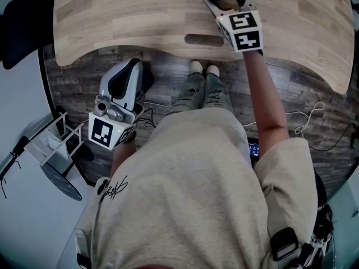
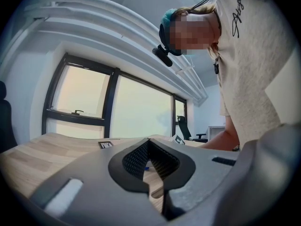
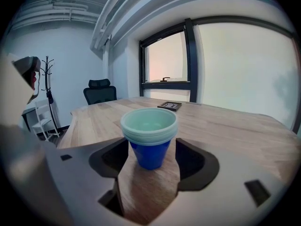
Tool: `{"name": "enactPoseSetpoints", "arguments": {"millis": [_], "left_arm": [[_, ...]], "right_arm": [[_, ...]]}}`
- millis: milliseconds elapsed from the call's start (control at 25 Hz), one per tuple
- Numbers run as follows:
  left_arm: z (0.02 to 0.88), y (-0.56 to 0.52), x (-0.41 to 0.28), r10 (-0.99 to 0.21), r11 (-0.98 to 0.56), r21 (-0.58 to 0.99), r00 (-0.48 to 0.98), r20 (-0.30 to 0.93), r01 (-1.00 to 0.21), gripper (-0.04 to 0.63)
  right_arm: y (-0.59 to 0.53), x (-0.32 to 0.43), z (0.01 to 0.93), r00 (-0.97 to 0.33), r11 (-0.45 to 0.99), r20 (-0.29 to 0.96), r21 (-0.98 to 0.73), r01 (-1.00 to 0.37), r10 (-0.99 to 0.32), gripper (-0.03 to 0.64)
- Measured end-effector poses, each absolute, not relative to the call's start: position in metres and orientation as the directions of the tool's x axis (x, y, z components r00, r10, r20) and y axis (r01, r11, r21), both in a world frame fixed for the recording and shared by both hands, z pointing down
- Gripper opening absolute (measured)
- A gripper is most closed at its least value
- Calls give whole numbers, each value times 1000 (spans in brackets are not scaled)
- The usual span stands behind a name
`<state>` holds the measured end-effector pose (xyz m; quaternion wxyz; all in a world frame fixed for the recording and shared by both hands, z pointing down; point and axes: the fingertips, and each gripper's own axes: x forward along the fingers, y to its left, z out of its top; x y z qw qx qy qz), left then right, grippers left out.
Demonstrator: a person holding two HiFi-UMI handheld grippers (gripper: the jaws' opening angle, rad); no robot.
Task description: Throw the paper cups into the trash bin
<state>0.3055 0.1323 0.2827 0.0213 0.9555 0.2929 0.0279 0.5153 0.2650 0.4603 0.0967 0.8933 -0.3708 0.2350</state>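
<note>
So the light wood-grain curved worktop (image 1: 140, 15) is mostly bare. There's one nested stack of blue paper cups with mint-green insides (image 3: 149, 126) standing upright on it, towards the far edge in the head view. I can see several rims stacked, but can't pin down exactly how many cups. The right hand-held gripper (image 3: 151, 146) is reached out over the worktop with its grey jaws spread apart, one on each side of the stack. They look close to it but not clamped on it. Further back on the wood there's one small dark flat rectangular tray (image 3: 169, 106), well apart from the cups and not in the way. Behind that is one black office chair (image 3: 99, 91), plus a thin coat stand (image 3: 47, 74) to the left by the wall. The left hand-held gripper (image 2: 149, 145) hangs low, nearer than the worktop's near edge, over the grey plank floor (image 1: 168, 72). Its mesh-textured jaws are closed together on nothing. The worktop also has one oblong slot (image 1: 203, 39) cut in it near the person.
</note>
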Motion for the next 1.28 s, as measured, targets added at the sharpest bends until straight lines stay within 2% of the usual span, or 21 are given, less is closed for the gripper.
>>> {"name": "enactPoseSetpoints", "arguments": {"millis": [1280], "left_arm": [[268,129,302,535,-844,51,845,8,534,3]], "right_arm": [[260,510,440,619,-692,447,-1,-722,-646,284]]}}
